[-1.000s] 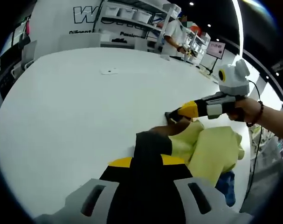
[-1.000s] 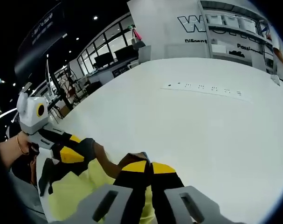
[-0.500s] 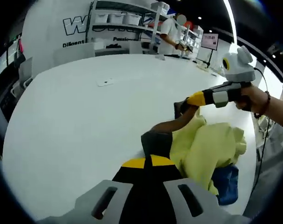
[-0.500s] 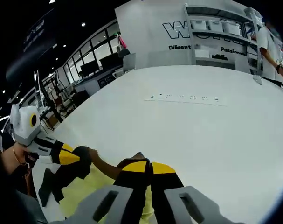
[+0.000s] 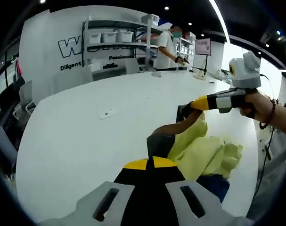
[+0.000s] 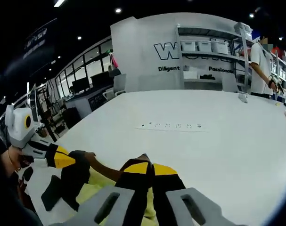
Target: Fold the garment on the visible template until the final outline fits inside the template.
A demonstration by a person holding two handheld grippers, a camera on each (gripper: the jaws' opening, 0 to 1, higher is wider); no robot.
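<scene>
Above the white surface (image 5: 77, 141) you hold the yellow garment (image 5: 204, 150) lifted between both tools. Your left hand-held gripper (image 5: 154, 141) is clamped on a dark-trimmed edge of it, and your right hand-held gripper (image 6: 142, 160) is closed on the same edge. Your left gripper view alone shows the bunched yellow body hanging over something blue (image 5: 217, 183); your right gripper view alone shows a white power strip (image 6: 173, 126) lying well beyond the garment.
</scene>
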